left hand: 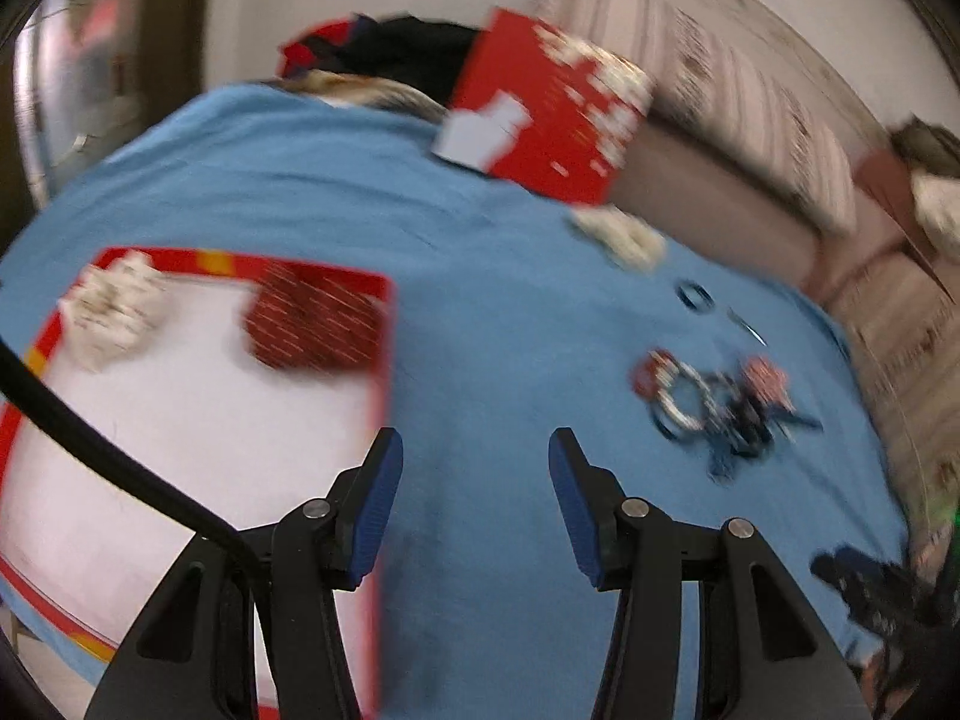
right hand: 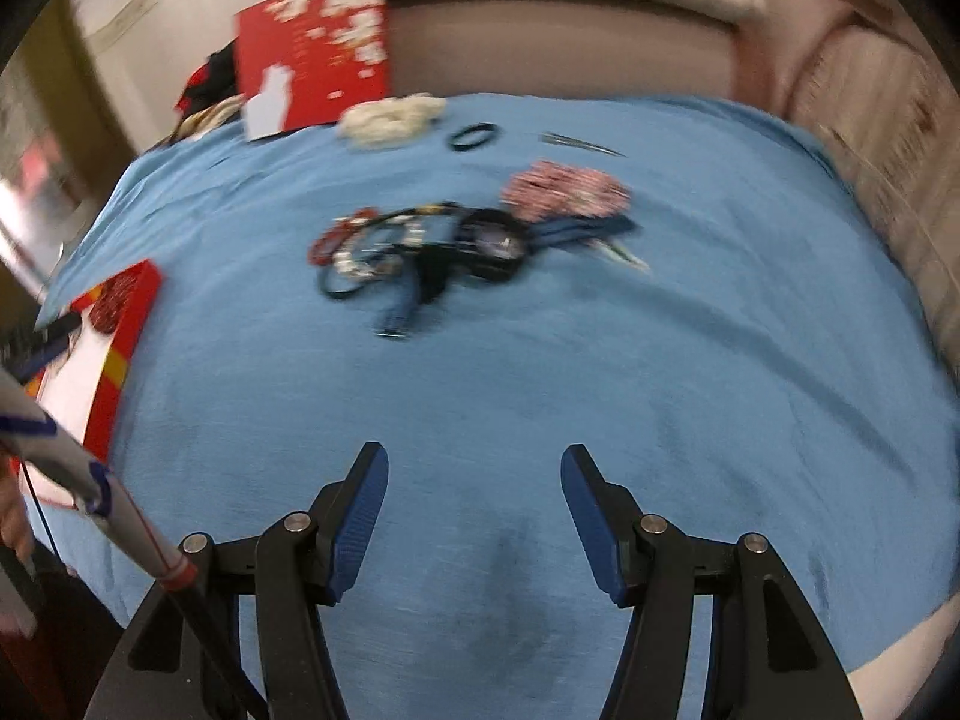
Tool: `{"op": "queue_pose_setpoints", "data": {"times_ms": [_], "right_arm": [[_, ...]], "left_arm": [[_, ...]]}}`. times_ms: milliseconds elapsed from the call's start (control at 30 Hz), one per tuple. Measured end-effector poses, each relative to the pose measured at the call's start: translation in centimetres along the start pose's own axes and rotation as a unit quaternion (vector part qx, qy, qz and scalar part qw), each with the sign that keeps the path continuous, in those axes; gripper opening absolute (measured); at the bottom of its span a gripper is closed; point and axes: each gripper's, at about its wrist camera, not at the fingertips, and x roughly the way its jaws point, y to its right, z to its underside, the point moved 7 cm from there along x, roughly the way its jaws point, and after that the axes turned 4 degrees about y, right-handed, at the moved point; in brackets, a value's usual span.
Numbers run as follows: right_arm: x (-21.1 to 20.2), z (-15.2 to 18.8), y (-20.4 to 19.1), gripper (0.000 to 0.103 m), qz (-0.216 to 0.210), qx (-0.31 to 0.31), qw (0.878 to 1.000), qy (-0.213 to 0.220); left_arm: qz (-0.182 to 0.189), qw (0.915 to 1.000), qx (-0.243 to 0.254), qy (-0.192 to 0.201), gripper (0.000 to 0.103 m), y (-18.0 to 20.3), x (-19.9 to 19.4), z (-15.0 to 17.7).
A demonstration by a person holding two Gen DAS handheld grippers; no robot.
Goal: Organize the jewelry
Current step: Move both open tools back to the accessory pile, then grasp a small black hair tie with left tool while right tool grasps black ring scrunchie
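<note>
One tangled pile of beaded jewelry [right hand: 420, 240] stretches left-right mid-frame on blue cloth [right hand: 540, 390]; both grippers' [left hand: 474, 492] [right hand: 474, 504] jaws open, empty.

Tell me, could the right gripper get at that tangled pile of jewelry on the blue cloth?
Probably yes. The right gripper is open and empty, and only bare blue cloth lies between it and the tangled pile of jewelry ahead.

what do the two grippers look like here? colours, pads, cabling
Both alike: left gripper and right gripper have black plastic linkage arms with silver pivot pins and ribbed blue pads. A black cable crosses the left view; a white pole with blue and red markings crosses the right.
</note>
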Motion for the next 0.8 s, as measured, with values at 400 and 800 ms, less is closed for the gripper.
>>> {"op": "queue_pose_setpoints", "data": {"times_ms": [400,800], "right_arm": [[1.4,1.3,4.5,0.065,-0.036,0.067,0.997,0.011],[3.0,1.4,8.7,0.066,-0.063,0.117,0.991,0.030]], "left_arm": [[0.079,0.9914,0.065,-0.081,0.049,12.5,3.9,3.1],[0.127,0.9786,0.121,-0.106,0.049,23.2,8.8,4.0]]}}
